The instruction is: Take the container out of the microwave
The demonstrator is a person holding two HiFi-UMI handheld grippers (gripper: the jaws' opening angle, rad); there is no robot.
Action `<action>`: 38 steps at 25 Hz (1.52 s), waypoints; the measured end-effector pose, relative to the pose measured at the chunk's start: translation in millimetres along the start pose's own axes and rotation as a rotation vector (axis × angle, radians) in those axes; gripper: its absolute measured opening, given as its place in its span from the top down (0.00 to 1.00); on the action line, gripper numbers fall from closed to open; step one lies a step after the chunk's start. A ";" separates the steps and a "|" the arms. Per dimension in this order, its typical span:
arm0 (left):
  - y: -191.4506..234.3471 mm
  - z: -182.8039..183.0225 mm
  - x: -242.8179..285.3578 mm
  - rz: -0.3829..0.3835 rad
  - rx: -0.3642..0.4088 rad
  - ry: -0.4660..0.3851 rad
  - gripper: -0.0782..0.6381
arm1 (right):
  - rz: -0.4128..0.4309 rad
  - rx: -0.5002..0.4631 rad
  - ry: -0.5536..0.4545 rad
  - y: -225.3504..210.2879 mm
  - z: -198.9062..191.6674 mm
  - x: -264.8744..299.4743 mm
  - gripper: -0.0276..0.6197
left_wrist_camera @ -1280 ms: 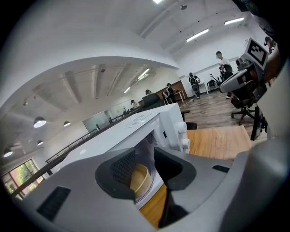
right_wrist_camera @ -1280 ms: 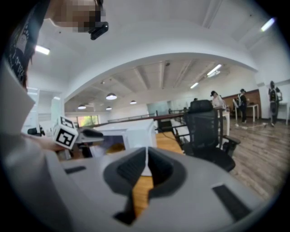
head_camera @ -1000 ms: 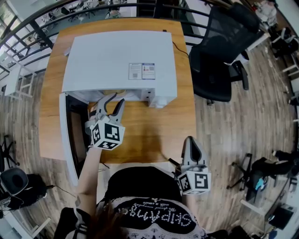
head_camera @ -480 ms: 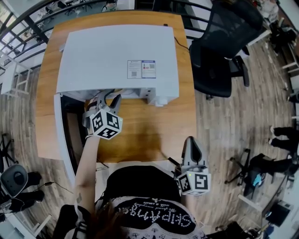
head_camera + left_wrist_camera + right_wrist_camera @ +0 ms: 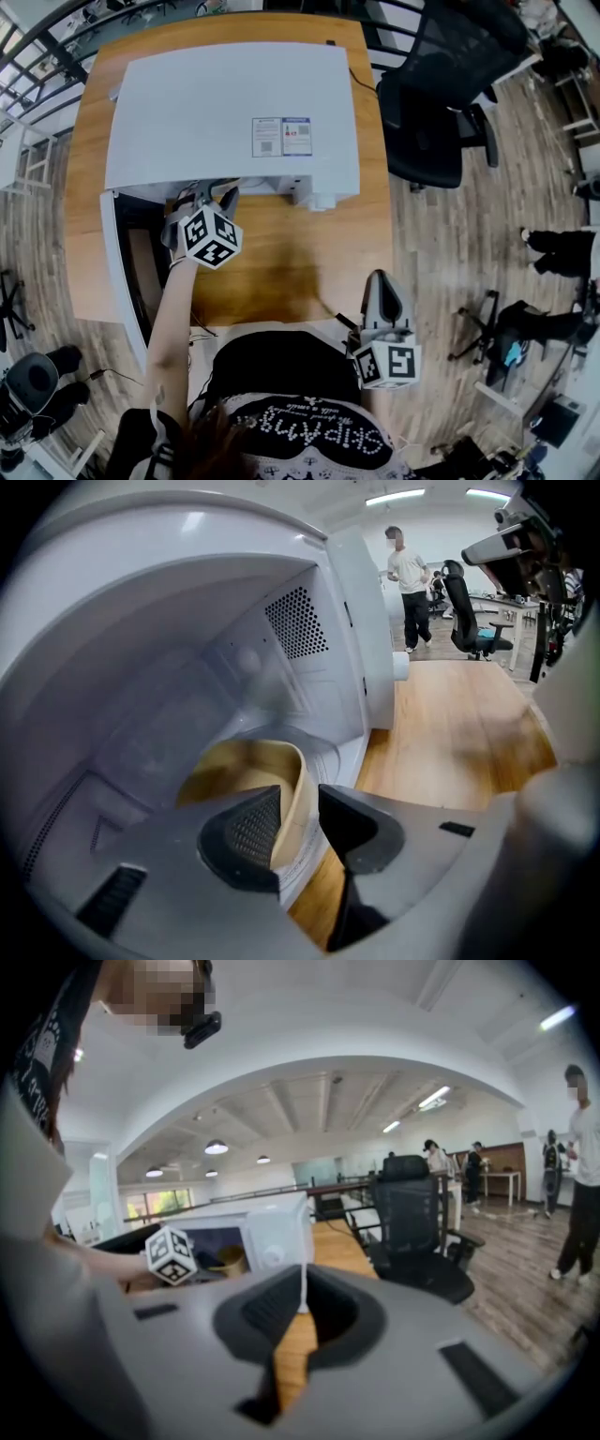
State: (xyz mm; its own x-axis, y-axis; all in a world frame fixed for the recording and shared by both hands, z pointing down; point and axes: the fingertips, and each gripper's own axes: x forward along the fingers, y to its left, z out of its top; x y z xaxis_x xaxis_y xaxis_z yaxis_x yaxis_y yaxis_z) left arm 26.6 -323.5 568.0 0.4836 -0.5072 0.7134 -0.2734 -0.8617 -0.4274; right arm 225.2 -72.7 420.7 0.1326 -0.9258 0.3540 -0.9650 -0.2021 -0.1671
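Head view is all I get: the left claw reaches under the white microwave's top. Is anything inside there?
Observer: Yes, a tan container sits on the floor of the microwave.
Visitor: Has the claw got it?
Observer: The left claw straddles its near wall, jaws apart; a thin gap shows beside one jaw.
Visitor: And the other claw?
Observer: The right claw is shut on nothing, aimed toward the microwave.

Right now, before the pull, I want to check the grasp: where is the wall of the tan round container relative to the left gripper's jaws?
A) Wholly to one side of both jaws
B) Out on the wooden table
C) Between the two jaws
C: the left gripper has one jaw inside the tan round container and one outside its wall, within the white microwave.
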 end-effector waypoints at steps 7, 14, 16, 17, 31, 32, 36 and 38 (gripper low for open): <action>1.4 -3.5 4.6 -0.003 0.034 0.025 0.73 | -0.007 -0.003 -0.001 1.9 0.2 0.1 0.90; 1.0 -3.9 4.7 -0.016 0.082 0.047 0.78 | -0.008 -0.006 -0.003 5.2 1.6 -2.2 0.90; 1.0 -4.1 4.8 -0.027 0.091 0.057 0.79 | -0.011 -0.007 -0.004 5.0 2.4 -3.3 0.90; 1.2 -4.2 4.9 -0.033 0.094 0.061 0.80 | -0.014 -0.007 -0.005 4.6 2.7 -3.9 0.90; -0.5 5.3 -21.9 -0.036 0.108 0.063 0.83 | -0.002 -0.013 -0.027 7.1 4.0 -9.5 0.90; -2.9 6.0 -27.4 -0.033 0.106 0.059 0.83 | 0.004 -0.015 -0.031 7.6 4.6 -9.9 0.90; -13.7 10.9 -54.2 -0.020 0.103 0.041 0.83 | 0.035 -0.024 -0.048 10.5 8.4 -10.8 0.90; -20.7 13.8 -68.0 -0.015 0.107 0.028 0.83 | 0.050 -0.029 -0.054 13.0 9.2 -13.2 0.90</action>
State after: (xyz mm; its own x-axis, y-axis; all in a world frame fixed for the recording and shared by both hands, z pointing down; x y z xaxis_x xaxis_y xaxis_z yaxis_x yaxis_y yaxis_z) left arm 10.9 -271.0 520.7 0.4632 -0.4953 0.7349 -0.1747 -0.8640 -0.4723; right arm 213.0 -66.0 405.4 0.0952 -0.9505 0.2958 -0.9768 -0.1465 -0.1564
